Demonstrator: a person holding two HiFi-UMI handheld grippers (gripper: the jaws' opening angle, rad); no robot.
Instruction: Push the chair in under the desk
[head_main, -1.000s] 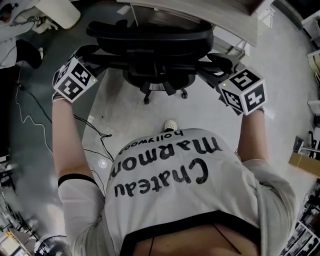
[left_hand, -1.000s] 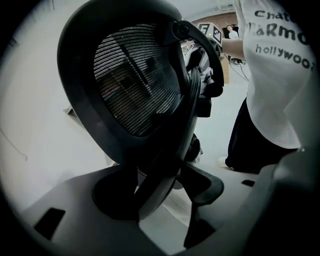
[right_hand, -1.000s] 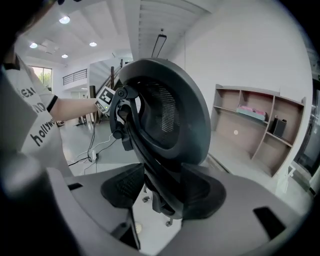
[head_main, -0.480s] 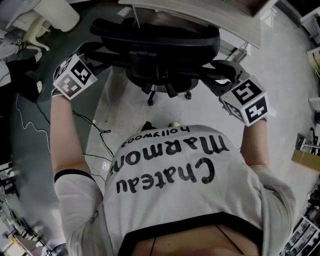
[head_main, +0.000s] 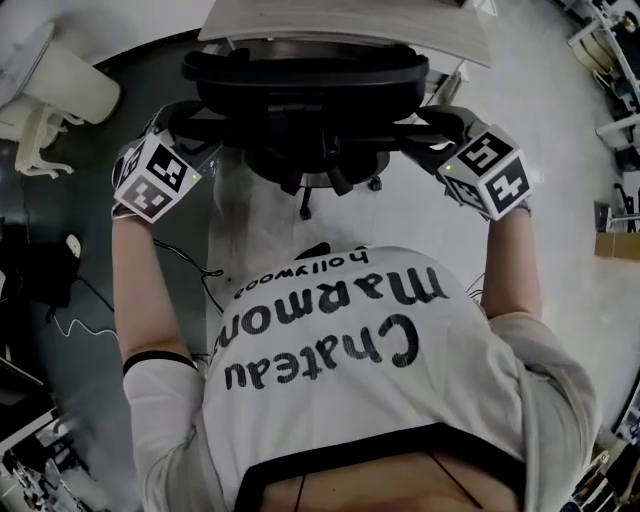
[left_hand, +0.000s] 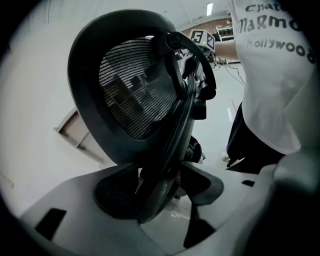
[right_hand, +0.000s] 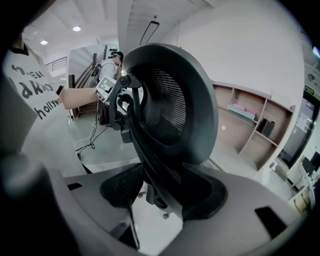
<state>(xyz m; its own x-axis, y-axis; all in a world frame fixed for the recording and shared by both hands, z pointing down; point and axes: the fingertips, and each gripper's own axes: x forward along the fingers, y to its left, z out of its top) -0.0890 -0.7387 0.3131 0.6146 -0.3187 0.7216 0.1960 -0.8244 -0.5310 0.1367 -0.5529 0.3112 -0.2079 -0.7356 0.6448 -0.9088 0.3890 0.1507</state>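
Observation:
A black mesh-backed office chair (head_main: 300, 75) stands in front of me with its seat partly under the light wooden desk (head_main: 340, 30). My left gripper (head_main: 185, 125) grips the left edge of the backrest. In the left gripper view, the gripper (left_hand: 160, 195) has the backrest frame (left_hand: 175, 125) between its pads. My right gripper (head_main: 440, 125) is at the right edge of the backrest. In the right gripper view, its jaws (right_hand: 167, 192) are opening, with the frame (right_hand: 150, 150) still between the pads and touching them.
The chair's wheeled base (head_main: 305, 190) shows on the pale floor below the seat. A white appliance (head_main: 60, 85) stands at the far left, with cables (head_main: 75, 305) trailing over the dark floor. A wall shelf (right_hand: 250, 120) is to the right of the desk.
The chair has rolled forward, so the desk top now covers more of it. Both grippers moved forward with the backrest.

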